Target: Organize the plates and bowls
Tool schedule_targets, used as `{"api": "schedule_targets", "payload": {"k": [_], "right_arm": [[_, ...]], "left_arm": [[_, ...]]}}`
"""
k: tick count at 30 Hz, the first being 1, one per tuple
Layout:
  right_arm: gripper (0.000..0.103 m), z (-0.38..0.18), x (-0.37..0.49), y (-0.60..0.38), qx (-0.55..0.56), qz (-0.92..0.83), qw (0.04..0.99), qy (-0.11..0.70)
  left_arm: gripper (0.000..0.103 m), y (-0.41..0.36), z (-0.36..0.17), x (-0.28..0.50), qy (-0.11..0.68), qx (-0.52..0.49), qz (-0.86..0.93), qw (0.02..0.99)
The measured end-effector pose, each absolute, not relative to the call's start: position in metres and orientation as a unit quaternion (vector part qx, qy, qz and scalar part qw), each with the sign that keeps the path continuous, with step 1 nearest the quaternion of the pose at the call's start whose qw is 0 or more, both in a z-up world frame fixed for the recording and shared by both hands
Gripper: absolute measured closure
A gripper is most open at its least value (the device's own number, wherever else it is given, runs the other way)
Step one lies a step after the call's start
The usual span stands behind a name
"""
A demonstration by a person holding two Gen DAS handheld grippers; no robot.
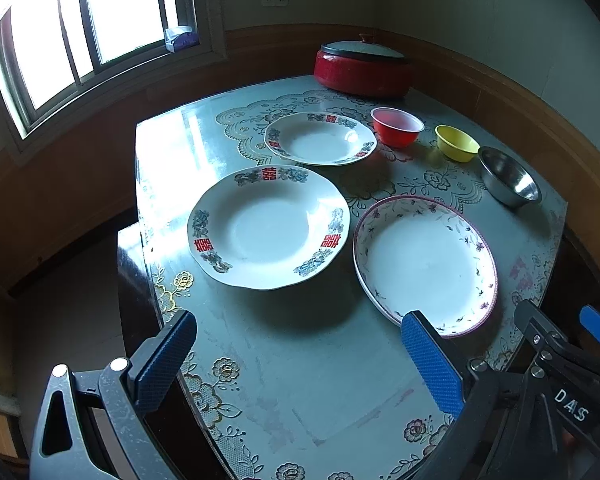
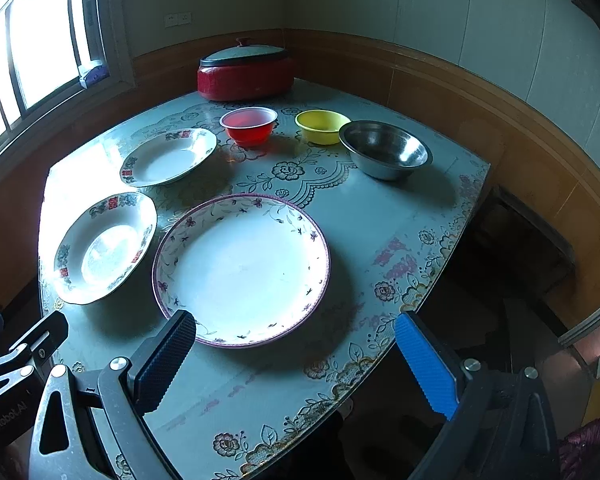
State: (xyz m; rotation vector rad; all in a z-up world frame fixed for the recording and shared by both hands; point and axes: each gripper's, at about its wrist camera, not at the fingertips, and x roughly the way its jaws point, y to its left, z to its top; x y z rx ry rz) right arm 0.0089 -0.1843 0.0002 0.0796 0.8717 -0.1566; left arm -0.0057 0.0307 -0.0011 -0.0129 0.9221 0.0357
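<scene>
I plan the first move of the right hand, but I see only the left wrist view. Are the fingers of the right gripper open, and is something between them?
Observer: The right gripper is open, and nothing is between its fingers.
Operator: Where is it relative to the pink-rimmed plate?
Observer: Its dark finger overlaps the near rim of the pink-rimmed plate in the picture; I cannot tell whether they touch.
Operator: Is the steel bowl empty?
Observer: Yes, the whole inside of the steel bowl shows here, and it is empty.

Red lidded pot (image 1: 363, 69), floral table (image 1: 300, 380), window (image 1: 80, 40)
</scene>
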Motion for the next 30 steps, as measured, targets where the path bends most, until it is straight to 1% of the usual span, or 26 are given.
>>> {"api": "schedule_targets", "payload": {"k": [30], "right_arm": [[0.001, 0.0042, 0.0163, -0.1899, 0.041, -0.075, 0.904, 0.418]], "left_arm": [[0.0, 0.0234, 0.0024, 0.0024, 0.442, -0.012, 0.006, 0.897]]}}
